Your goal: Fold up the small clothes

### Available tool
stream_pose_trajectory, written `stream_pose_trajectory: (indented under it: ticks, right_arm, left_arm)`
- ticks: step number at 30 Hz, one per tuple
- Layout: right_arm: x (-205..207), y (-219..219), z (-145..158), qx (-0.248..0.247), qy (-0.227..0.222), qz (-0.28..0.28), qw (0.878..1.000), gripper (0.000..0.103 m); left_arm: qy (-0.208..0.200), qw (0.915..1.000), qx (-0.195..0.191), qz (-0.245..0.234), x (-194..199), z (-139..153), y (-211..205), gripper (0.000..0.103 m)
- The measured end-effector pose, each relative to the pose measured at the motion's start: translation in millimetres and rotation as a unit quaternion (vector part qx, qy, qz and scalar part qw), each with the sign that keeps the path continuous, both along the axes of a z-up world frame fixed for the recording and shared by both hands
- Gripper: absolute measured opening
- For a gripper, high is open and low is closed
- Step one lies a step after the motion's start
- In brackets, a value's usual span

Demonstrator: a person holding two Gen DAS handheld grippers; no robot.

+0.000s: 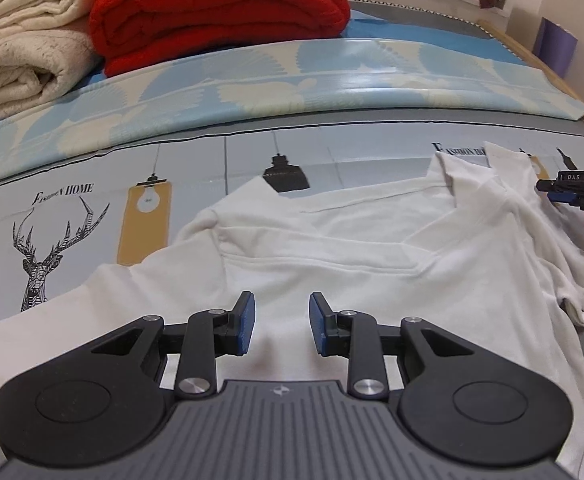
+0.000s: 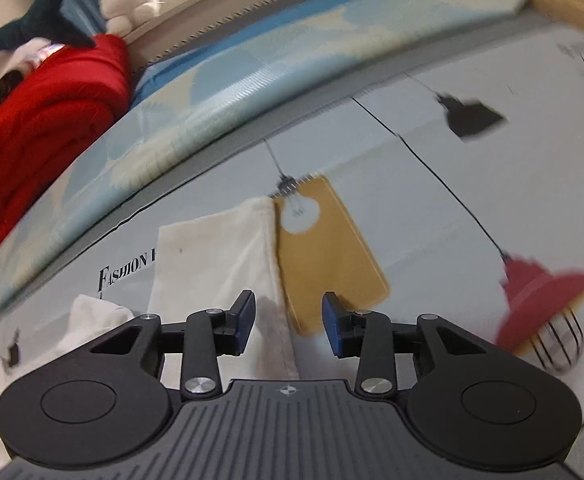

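A: Item one, nearest?

B: My left claw (image 1: 282,322), jaws apart, holding nothing, over the white shirt (image 1: 332,248) lying loosely spread on the printed bedsheet (image 1: 196,168).

A: Right claw?

B: My right claw (image 2: 288,324), jaws apart and empty, at a shirt edge (image 2: 228,248) toward the bed's far side.

A: Handling?

B: Light, limp, non-slippery by my judgement; I'd pinch hem or sleeve edges.

A: View differences?

B: Left view alone shows the whole shirt, then the red blanket (image 1: 220,12) and cream blanket (image 1: 24,48) at the far edge. Right view is blurred; it alone shows the red lamp print (image 2: 540,300).
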State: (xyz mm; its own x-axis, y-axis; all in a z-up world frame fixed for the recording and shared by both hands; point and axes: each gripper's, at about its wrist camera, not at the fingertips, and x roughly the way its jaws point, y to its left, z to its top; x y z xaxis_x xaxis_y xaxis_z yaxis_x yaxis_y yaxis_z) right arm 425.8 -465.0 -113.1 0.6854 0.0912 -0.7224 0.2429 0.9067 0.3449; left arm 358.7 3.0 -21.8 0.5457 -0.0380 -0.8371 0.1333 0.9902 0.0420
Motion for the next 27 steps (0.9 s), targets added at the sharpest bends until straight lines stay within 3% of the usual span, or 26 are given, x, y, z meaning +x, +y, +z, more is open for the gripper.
stream_pose_trajectory:
  ticks: [2, 5, 9, 12, 14, 15, 17, 20, 24, 27]
  right_arm:
    - [8.9, 4.5, 0.8, 0.005, -0.003, 0.013, 1.000, 0.038]
    - [13.4, 11.2, -0.4, 0.019, 0.002, 0.043, 0.999, 0.010]
    - [16.5, 8.1, 7.3, 0.030, -0.006, 0.039, 0.999, 0.006]
    - [6.9, -9.7, 25.9, 0.024, -0.042, -0.006, 0.999, 0.006]
    - [-8.3, -31.4, 43.8, -0.023, -0.075, -0.093, 0.993, 0.006]
    - [-20.9, -47.3, 52.6, -0.046, -0.093, -0.156, 0.982, 0.006]
    - [-52.5, -84.0, 63.6, -0.083, -0.118, -0.282, 0.948, 0.006]
    - [-100.1, -139.6, 53.3, -0.105, -0.092, -0.413, 0.900, 0.006]
    - [-150.4, -184.4, 11.2, -0.102, -0.012, -0.485, 0.869, 0.005]
    - [-179.9, -202.6, -7.3, -0.060, -0.006, -0.518, 0.853, 0.005]
  left_arm:
    - [0.000, 1.0000, 0.000, 0.002, 2.8, -0.4, 2.5, 0.033]
    - [0.001, 1.0000, 0.000, 0.005, 5.8, -1.4, 3.6, 0.033]
    - [0.001, 1.0000, 0.001, 0.001, 7.7, -2.3, 1.2, 0.033]
    - [-0.001, 1.0000, 0.001, -0.001, 8.3, -2.1, -0.7, 0.033]
    - [-0.001, 1.0000, 0.002, 0.000, 8.4, -2.1, -0.1, 0.033]
    - [-0.002, 1.0000, 0.002, 0.001, 8.2, -1.9, 0.6, 0.033]
    - [-0.004, 1.0000, 0.003, 0.001, 7.2, -0.9, 1.4, 0.033]
    - [-0.006, 1.0000, 0.003, -0.002, 4.7, 2.0, 2.4, 0.033]
    - [-0.006, 0.9999, 0.007, -0.008, 4.5, 1.4, 2.4, 0.033]
    - [-0.006, 0.9999, 0.009, -0.011, 4.9, 0.4, 2.5, 0.033]
